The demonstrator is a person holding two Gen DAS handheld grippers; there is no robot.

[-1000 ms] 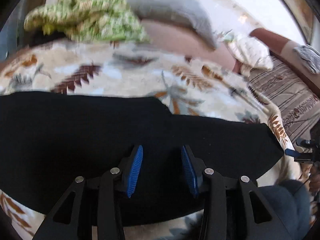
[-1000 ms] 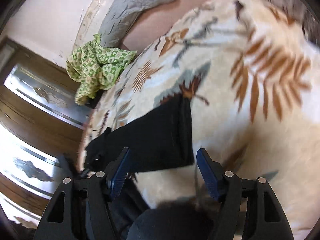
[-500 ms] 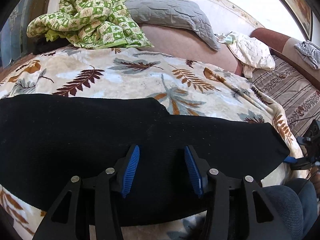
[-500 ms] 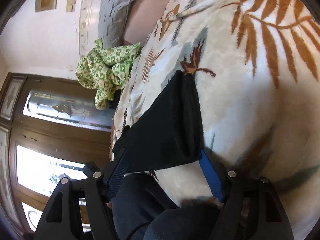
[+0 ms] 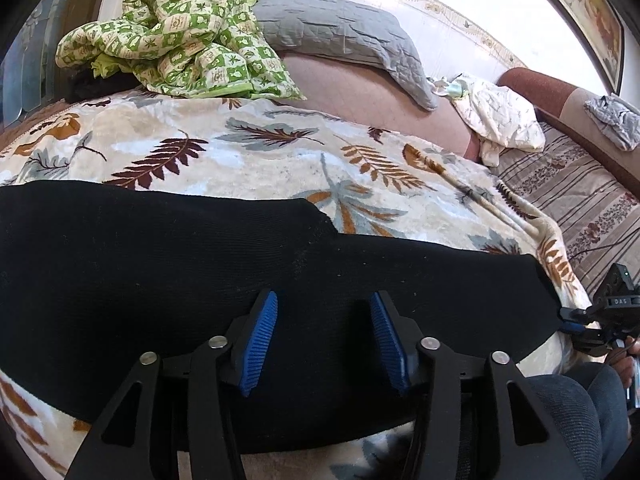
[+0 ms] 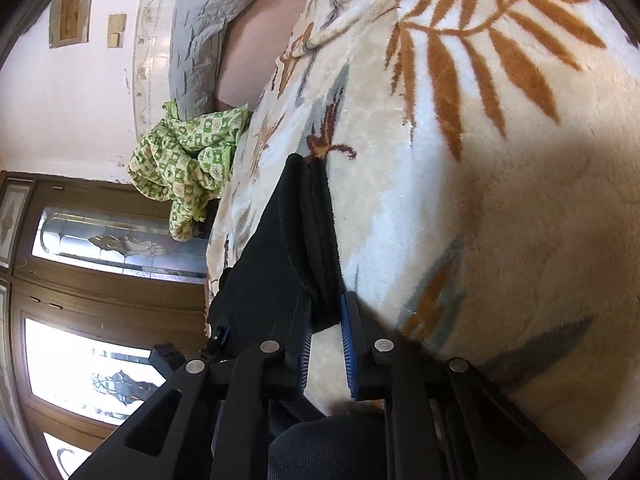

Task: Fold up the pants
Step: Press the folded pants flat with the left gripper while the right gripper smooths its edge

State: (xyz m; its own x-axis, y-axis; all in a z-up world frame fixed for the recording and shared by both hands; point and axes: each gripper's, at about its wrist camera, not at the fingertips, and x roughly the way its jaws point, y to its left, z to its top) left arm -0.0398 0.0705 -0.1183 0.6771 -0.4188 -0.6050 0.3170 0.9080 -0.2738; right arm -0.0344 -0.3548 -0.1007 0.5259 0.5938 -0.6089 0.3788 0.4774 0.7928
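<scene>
Black pants [image 5: 160, 280] lie stretched left to right across a leaf-print blanket [image 5: 280, 160] on a bed. My left gripper [image 5: 324, 296] hovers low over their near edge. Its jaws are opening and the blue pads [image 5: 260, 340] hold nothing. At the far right end of the pants I see my right gripper [image 5: 568, 316] at the hem. In the right wrist view the pants [image 6: 288, 240] run away from me. There the right gripper [image 6: 326, 300] has its jaws closing, with the hem corner pinched between the tips.
A green checked quilt [image 5: 180, 32] and a grey pillow [image 5: 340, 36] lie at the bed's far side. To the right are a white cloth [image 5: 500, 124] and a striped cover [image 5: 580, 200]. A person's knee [image 5: 580, 412] is at the near right edge. A glazed wooden door [image 6: 100, 248] stands behind.
My right gripper has sunk to the hem, rolled, and its wide jaws have closed onto the fabric. The left jaws have spread slightly; that hand stayed put.
</scene>
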